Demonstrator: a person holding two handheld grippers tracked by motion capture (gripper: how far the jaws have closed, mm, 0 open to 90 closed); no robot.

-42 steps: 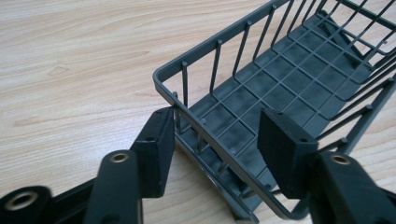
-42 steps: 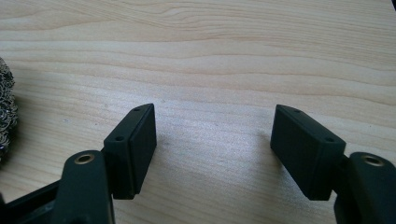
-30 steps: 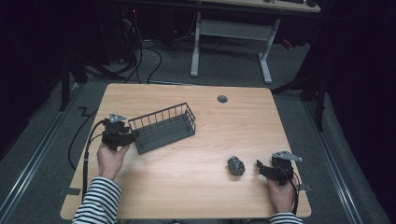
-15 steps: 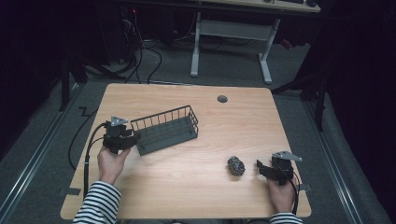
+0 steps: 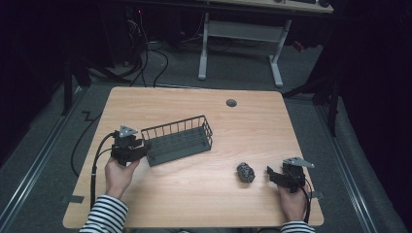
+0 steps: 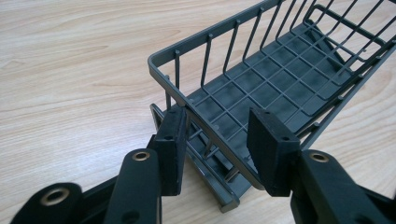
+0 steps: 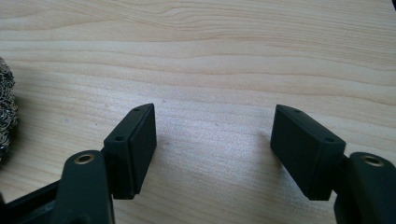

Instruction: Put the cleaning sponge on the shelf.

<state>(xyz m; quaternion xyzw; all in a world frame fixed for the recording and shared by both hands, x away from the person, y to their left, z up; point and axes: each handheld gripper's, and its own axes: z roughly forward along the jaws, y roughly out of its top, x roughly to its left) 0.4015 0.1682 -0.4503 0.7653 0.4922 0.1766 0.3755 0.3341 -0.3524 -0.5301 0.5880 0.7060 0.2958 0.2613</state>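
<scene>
Left gripper [image 6: 215, 140] jaws straddle wire basket [image 6: 280, 79] end rim, unclosed.

Left tool [image 5: 142, 149] low at the table's left, jaws part-closed; right tool [image 5: 273, 174] jaws wide apart, empty.

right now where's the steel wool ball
In the high view the steel wool ball lies on the table near its front right, just left of the right gripper, apart from it.
</scene>
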